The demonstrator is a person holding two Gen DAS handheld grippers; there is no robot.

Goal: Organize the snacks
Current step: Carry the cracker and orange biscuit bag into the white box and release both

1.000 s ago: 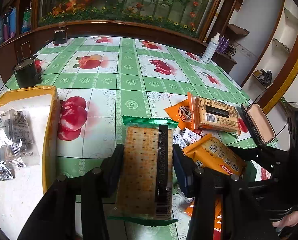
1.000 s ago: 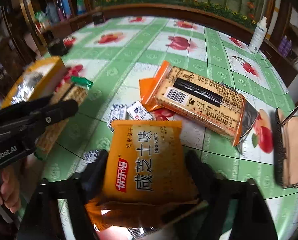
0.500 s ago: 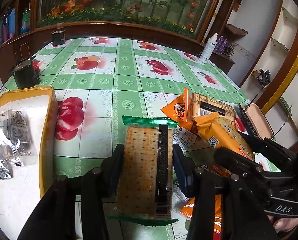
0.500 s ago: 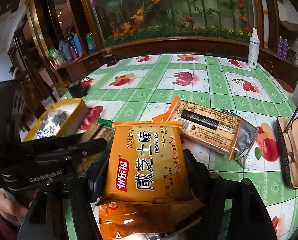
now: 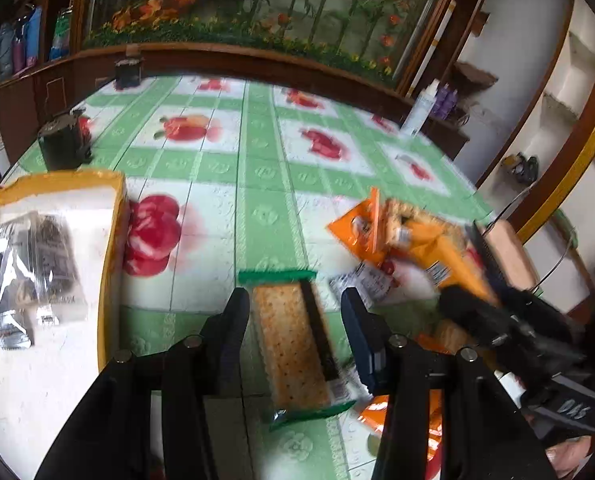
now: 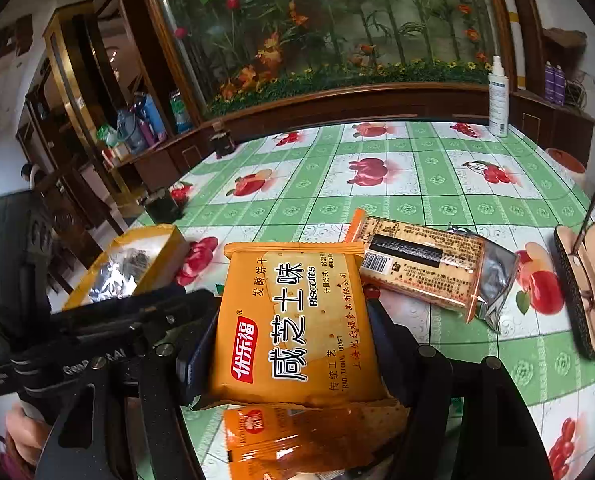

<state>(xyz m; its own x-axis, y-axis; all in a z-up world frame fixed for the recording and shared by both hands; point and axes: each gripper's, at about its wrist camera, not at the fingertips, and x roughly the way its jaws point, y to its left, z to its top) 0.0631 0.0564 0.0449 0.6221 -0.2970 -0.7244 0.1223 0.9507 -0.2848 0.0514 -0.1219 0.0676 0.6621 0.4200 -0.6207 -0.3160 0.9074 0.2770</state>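
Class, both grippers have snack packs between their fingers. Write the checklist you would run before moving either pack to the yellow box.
1. Right gripper hold on the orange biscuit pack: ok, fingers press both sides.
2. Left gripper hold on the green-edged cracker pack: cannot tell, the pack sits tilted between the fingers and the view is blurred.
3. Yellow box open with bare floor: ok, silver packets fill only part.
4. Right gripper's way to the box: not ok, the left gripper lies between.
5. Glasses case out of the way: ok, off to the right.
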